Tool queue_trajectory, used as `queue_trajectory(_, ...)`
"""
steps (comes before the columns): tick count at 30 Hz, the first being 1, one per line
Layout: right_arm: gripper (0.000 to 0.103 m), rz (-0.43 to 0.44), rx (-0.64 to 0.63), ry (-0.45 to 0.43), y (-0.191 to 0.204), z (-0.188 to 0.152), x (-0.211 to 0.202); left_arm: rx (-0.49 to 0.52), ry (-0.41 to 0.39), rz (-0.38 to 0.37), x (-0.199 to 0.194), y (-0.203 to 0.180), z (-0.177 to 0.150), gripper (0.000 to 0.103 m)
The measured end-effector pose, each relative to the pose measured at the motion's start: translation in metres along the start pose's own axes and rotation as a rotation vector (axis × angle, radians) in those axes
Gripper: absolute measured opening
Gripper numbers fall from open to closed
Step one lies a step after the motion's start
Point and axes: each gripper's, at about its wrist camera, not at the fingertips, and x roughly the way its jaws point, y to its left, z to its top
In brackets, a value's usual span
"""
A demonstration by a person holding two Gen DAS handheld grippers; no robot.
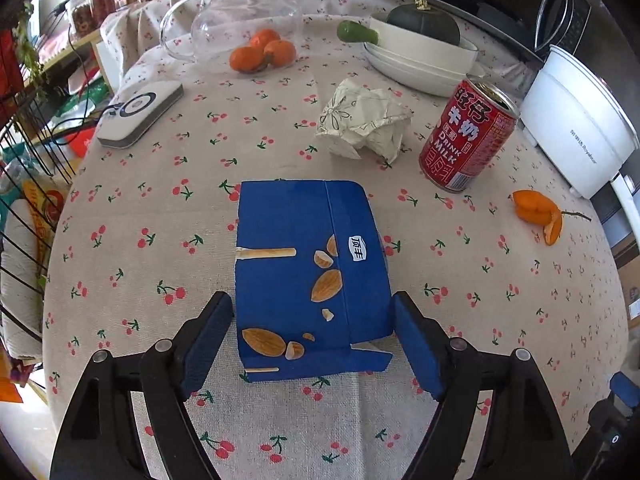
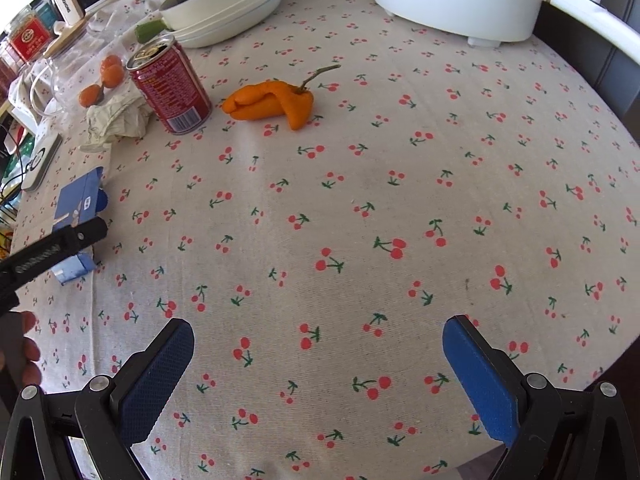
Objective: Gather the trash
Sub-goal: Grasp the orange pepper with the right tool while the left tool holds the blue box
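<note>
A flattened blue snack box (image 1: 308, 268) with almond pictures lies on the cherry-print tablecloth (image 1: 160, 208). My left gripper (image 1: 313, 320) has its pads on both sides of the box's near end, touching it. A crumpled paper wrapper (image 1: 364, 122), an opened red milk can (image 1: 468, 136) and an orange peel (image 1: 538, 214) lie beyond. My right gripper (image 2: 318, 354) is open and empty over bare cloth. In the right wrist view the peel (image 2: 272, 100), can (image 2: 170, 84), wrapper (image 2: 116, 118) and blue box (image 2: 78, 200) sit ahead and left.
A white cooker (image 1: 576, 120) stands at the right edge. Stacked white dishes (image 1: 420, 56) hold a green squash (image 1: 426, 24). A glass jug (image 1: 240, 12), tangerines (image 1: 262, 54) and a white device (image 1: 140, 112) sit at the back left. A wire rack (image 1: 24, 184) stands left.
</note>
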Motion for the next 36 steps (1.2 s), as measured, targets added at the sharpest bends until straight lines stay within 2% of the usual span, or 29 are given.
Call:
queue_trajectory(1, 0.102, -0.006, -0.003, -0.004, 0.000, 0.000, 0.000, 0.013, -0.010, -0.009, -0.002, 0.001, -0.001, 0.072)
queue_trajectory(4, 0.102, -0.023, -0.013, -0.026, 0.000, 0.002, -0.002, 0.021, -0.008, -0.053, -0.006, 0.008, -0.004, 0.071)
queue_trajectory(10, 0.102, -0.018, -0.020, -0.118, 0.007, 0.025, 0.001, 0.024, 0.010, -0.074, -0.014, 0.019, -0.008, 0.071)
queue_trajectory(15, 0.102, 0.014, 0.024, -0.172, 0.012, 0.059, 0.026, -0.003, 0.011, -0.105, -0.026, 0.028, -0.006, 0.071)
queue_trajectory(23, 0.102, 0.034, 0.101, -0.211, 0.022, 0.104, 0.066, 0.009, 0.007, -0.120, -0.031, 0.031, 0.000, 0.071)
queue_trajectory(27, 0.099, 0.002, 0.099, -0.211, 0.029, 0.119, 0.080, 0.013, 0.010, -0.116, -0.030, 0.032, 0.002, 0.071)
queue_trajectory(30, 0.083, -0.029, 0.077, -0.194, 0.033, 0.123, 0.089, 0.004, 0.014, -0.116, -0.029, 0.035, 0.002, 0.071)
queue_trajectory(32, 0.059, -0.039, 0.045, -0.176, 0.037, 0.122, 0.094, -0.004, 0.013, -0.118, -0.030, 0.036, 0.001, 0.071)
queue_trajectory(33, 0.058, -0.041, 0.035, -0.174, 0.038, 0.120, 0.094, -0.008, 0.013, -0.121, -0.031, 0.037, 0.000, 0.071)
queue_trajectory(36, 0.045, -0.023, 0.017, -0.171, 0.037, 0.112, 0.086, -0.017, 0.016, -0.139, -0.036, 0.036, -0.002, 0.071)
